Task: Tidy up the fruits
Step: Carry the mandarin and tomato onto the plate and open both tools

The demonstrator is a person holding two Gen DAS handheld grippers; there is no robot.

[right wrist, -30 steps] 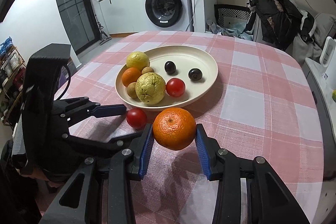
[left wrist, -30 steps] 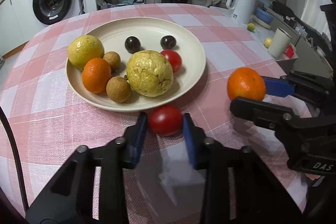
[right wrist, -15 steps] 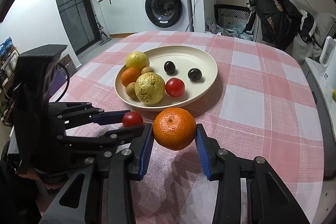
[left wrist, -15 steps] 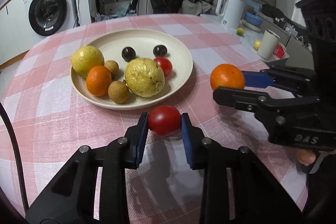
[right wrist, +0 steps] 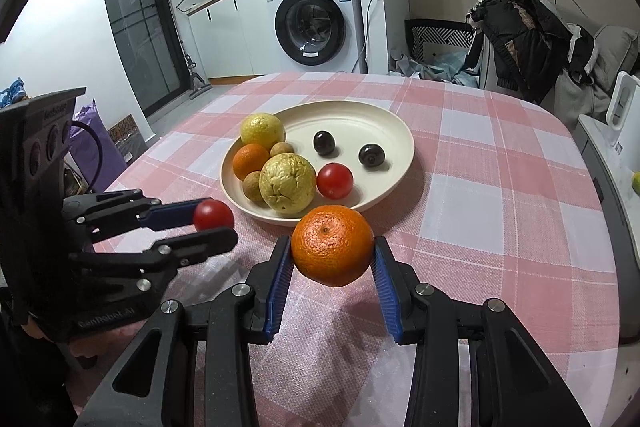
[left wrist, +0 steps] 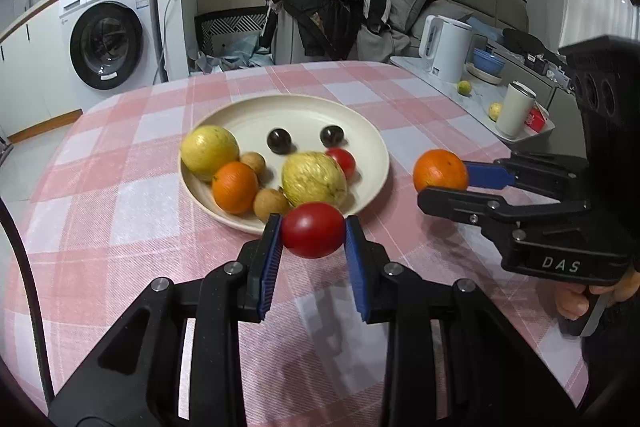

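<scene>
i have the left hand-held gripper (left wrist: 313, 235) clamped on a red tomato (left wrist: 313, 230); my right hand-held gripper (right wrist: 332, 255) grips an orange (right wrist: 333, 245) near the plate (right wrist: 404, 143).

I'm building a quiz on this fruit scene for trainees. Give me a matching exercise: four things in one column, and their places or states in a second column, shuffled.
Things
1. held tomato
2. held orange
3. two dark plums
4. white kettle

Places or states
A. on the side counter beyond the table
B. clamped in the right gripper, just outside the plate
C. lying apart on the plate's far part
D. clamped in the left gripper, near the plate's front rim

Pairs: 1-D, 2-B, 3-C, 4-A
</scene>
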